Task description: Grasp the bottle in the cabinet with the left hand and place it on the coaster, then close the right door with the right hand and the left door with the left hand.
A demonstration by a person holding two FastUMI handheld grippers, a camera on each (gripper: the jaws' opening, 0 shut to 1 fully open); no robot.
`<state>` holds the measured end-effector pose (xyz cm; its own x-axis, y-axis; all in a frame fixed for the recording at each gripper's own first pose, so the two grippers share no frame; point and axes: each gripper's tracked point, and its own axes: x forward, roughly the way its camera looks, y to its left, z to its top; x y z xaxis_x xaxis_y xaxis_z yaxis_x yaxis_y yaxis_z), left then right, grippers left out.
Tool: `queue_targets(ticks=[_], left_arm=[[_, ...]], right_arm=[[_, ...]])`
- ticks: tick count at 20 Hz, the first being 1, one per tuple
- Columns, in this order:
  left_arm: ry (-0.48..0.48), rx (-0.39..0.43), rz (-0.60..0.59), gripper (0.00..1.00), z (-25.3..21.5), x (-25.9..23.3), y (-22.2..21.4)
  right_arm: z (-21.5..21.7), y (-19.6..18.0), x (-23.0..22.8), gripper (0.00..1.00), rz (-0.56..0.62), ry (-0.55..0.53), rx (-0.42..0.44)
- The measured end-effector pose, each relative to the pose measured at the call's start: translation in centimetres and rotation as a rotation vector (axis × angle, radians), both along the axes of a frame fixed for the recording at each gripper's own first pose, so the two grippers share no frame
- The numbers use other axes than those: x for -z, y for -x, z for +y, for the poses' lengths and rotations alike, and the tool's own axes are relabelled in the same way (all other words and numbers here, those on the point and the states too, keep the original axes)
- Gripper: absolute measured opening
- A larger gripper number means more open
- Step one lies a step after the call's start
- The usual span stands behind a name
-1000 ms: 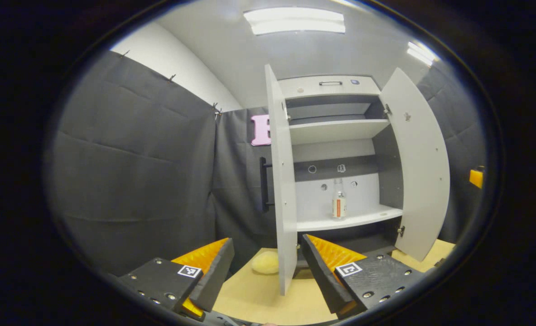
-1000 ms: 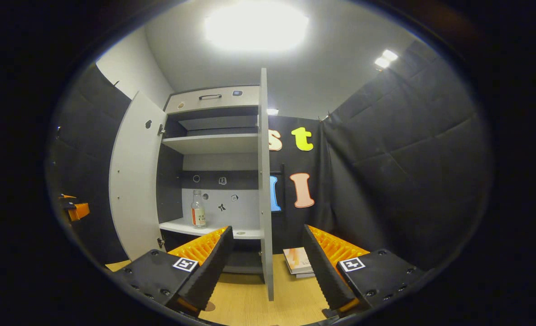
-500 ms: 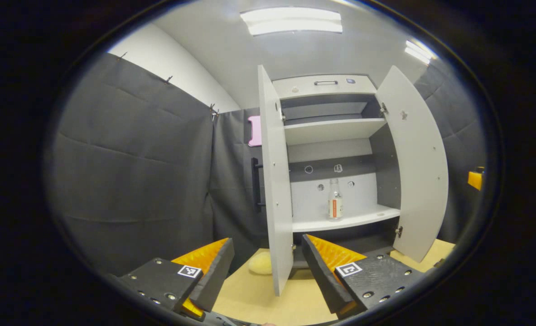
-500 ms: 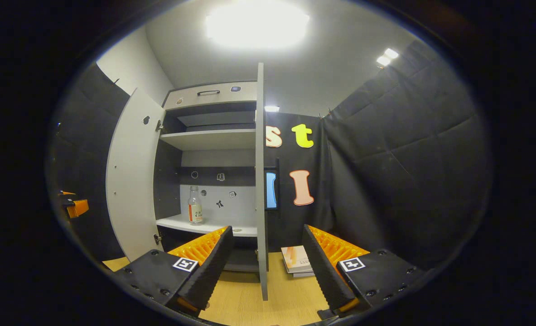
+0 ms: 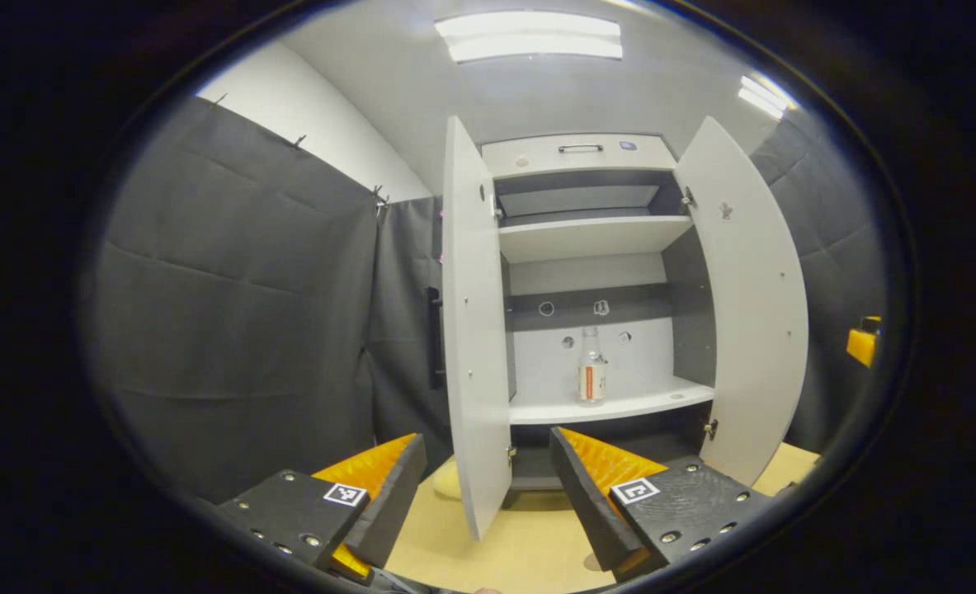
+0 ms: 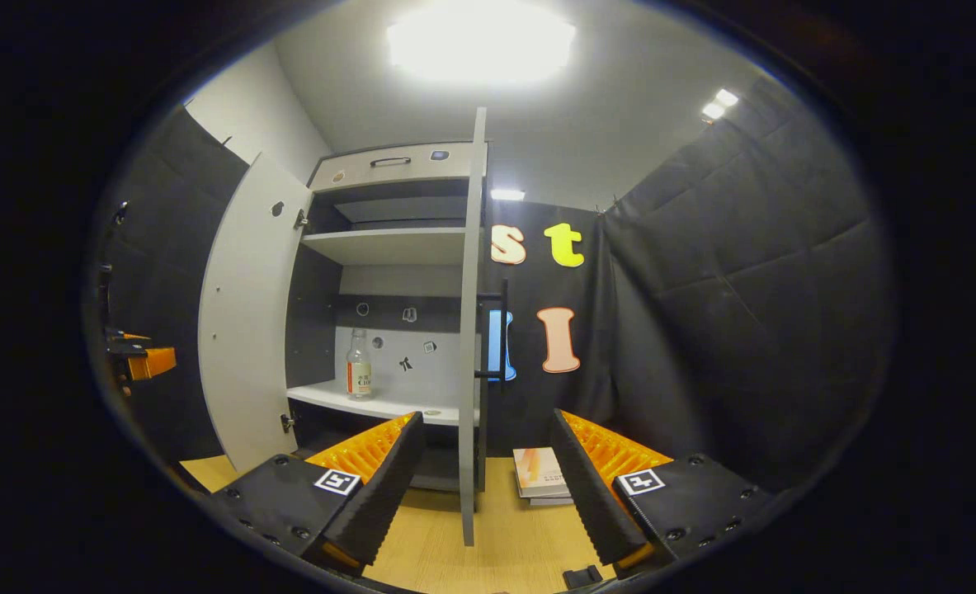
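Observation:
A clear bottle (image 5: 591, 375) with an orange-and-white label stands upright on the cabinet's lower shelf (image 5: 611, 406), between the open left door (image 5: 475, 330) and open right door (image 5: 752, 305). My left gripper (image 5: 488, 495) is open and holds nothing, low over the wooden table, well short of the shelf. In the right gripper view the bottle (image 6: 359, 375) stands behind the edge-on right door (image 6: 471, 330). My right gripper (image 6: 483, 495) is open too, with that door's edge between its fingers but farther off. A small brown patch (image 5: 593, 563) by the left gripper's right finger may be the coaster.
A yellow soft lump (image 5: 446, 478) lies on the table behind the left door. A thin book (image 6: 541, 476) lies to the right of the cabinet base. The other gripper (image 5: 863, 342) shows at the far right, and the left one (image 6: 145, 361) at the far left.
Both hands have drifted: the cabinet slid left in the left gripper view. The right door now stands edge-on with its handle showing in the right gripper view. The bottle has not moved.

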<state>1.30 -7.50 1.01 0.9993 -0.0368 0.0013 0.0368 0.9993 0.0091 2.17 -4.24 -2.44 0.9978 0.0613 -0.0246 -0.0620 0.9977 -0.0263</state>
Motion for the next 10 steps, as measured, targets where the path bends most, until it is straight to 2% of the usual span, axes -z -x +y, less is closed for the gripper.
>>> queue_targets(ticks=[3,10], left_arm=[[0.003,0.023,0.003,0.93,-2.3,-0.9,-0.9],[0.009,0.108,-0.003,0.90,-6.6,-3.6,-5.5]], right_arm=[[-0.2,-0.3,1.1,0.97,0.015,0.003,-0.037],[-1.3,-1.1,2.2,0.97,0.026,-0.016,-0.034]])
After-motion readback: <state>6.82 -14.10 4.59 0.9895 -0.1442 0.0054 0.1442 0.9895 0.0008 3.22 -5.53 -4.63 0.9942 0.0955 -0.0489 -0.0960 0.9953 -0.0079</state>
